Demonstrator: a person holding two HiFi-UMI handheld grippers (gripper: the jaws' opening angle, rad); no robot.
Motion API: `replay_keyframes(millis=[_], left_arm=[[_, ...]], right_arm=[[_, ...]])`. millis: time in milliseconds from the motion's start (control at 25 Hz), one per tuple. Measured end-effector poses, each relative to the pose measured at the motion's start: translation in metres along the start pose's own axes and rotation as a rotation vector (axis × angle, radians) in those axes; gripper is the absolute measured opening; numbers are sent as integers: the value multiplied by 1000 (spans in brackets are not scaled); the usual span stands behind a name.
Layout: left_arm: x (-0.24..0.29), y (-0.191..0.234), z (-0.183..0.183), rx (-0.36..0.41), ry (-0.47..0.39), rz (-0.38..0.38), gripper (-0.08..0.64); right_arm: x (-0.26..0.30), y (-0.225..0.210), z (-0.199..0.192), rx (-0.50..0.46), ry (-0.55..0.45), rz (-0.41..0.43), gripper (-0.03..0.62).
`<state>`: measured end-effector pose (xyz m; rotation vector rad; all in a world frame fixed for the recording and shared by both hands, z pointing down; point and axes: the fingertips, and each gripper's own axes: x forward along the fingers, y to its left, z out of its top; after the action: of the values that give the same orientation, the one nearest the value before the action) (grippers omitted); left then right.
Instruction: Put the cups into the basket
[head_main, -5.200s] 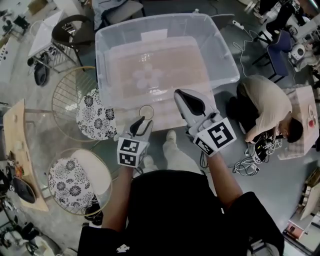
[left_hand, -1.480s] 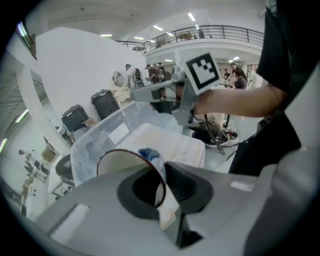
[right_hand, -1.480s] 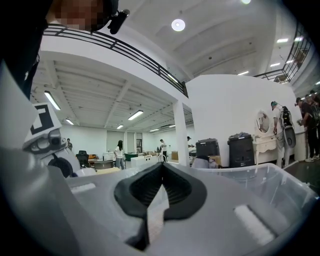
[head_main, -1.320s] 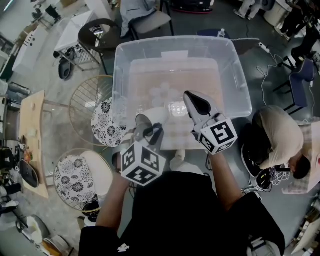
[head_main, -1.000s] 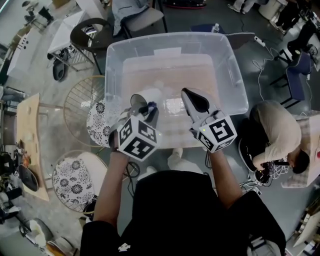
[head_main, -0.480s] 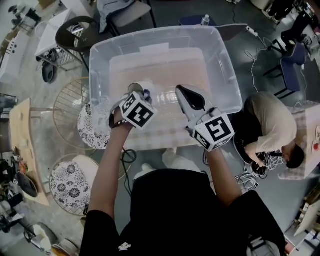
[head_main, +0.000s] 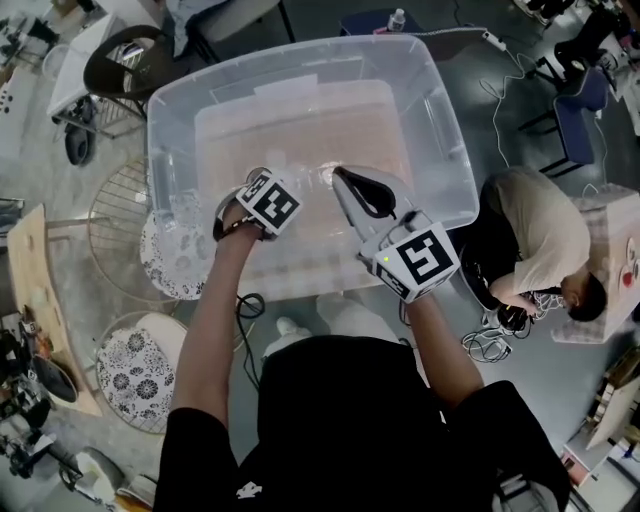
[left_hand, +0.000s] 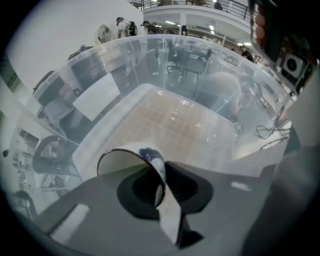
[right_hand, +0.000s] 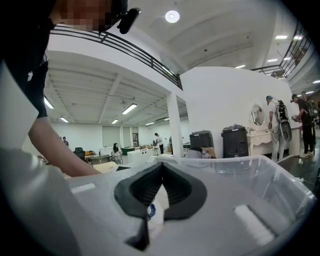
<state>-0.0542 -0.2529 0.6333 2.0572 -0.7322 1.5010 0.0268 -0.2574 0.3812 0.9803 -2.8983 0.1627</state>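
The basket is a large clear plastic bin (head_main: 452, 150) in front of me, its floor showing a brick-like pattern. My left gripper (head_main: 262, 188) points steeply down inside the bin near its left front. Its marker cube hides the jaws in the head view. In the left gripper view that gripper (left_hand: 161, 172) is shut on the wall of a white cup (left_hand: 125, 156) with a dark rim and a blue mark. The cup hangs over the bin floor (left_hand: 175, 117). My right gripper (head_main: 343, 180) is held level over the bin's front, shut (right_hand: 161, 172). A white-and-blue scrap shows behind its pads.
Two wire chairs with floral cushions (head_main: 172, 262) (head_main: 135, 372) stand left of the bin. A person (head_main: 540, 240) crouches on the floor at the right, beside cables (head_main: 490, 340). A wooden board (head_main: 30, 290) lies far left and a black round table (head_main: 130, 65) stands at the back left.
My left gripper has gone forward and down into the bin with the cup, tipping to point steeply down. The right gripper has shifted slightly over the bin's front.
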Motion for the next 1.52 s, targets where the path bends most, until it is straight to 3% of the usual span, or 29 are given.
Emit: replay_keyframes(millis=[160,760,1320,1520], left_arm=[[24,7,-9,-25,55,-22,44],[78,8,-30,54,215,-66,48],[100,10,-40,76,248,-60,67],[93,15,-34,84,222,-29,118]], right_arm=[[5,-3,-7,-15,28,17,2],[12,-18,-17,-4,60,12,0],[7,-25,-18,-12,57,-1,2],[3,-26,-19,-9,61,-7,1]])
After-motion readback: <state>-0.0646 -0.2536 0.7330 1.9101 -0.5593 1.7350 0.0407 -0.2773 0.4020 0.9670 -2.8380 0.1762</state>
